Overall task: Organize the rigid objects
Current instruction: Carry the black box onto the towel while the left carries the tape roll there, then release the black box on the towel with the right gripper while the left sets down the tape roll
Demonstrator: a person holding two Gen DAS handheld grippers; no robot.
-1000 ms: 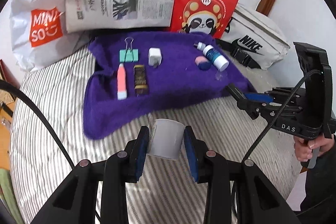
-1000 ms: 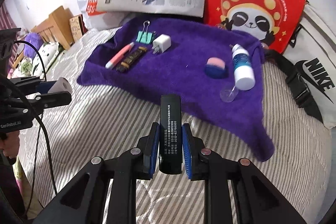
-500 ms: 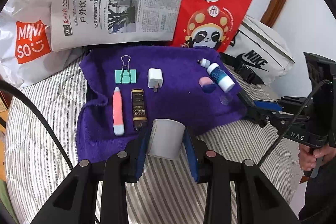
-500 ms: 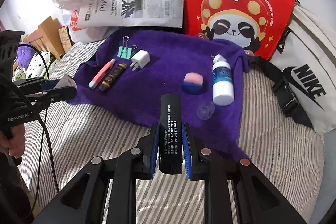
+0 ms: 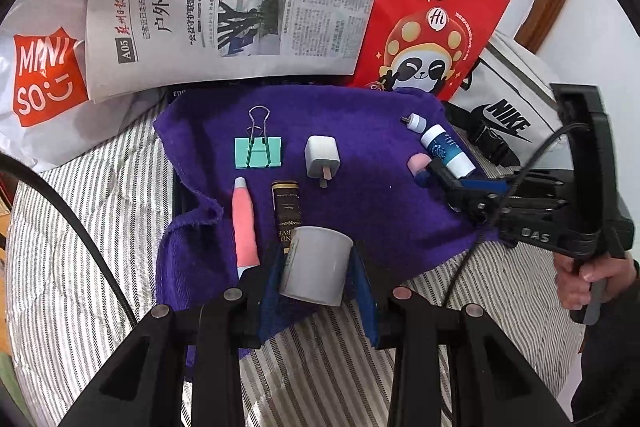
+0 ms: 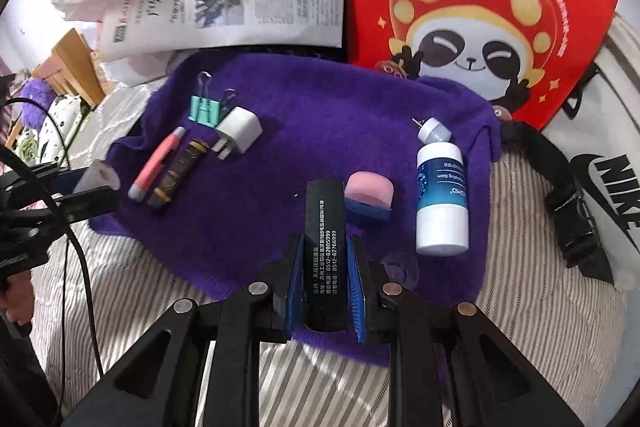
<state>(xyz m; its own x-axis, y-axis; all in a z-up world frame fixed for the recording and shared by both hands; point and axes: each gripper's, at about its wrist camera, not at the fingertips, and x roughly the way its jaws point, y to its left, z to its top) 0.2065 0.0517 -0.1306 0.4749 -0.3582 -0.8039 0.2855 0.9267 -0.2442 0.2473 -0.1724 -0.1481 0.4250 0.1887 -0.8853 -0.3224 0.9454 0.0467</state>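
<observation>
Left tongs [image 5: 316,267] around grey cylinder [image 5: 315,265], near brown tube [image 5: 286,207].

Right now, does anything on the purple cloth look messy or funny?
Yes. The white bottle lies on its side with its cap off, resting just past its neck. A small clear lid sits loose near the cloth's edge. The clip, plug, pink pen and dark tube lie in tidy rows.

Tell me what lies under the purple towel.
The purple towel lies on a striped bed cover, which shows all around its near edges. A dark edge peeks out at its left side; what else it covers is hidden.
</observation>
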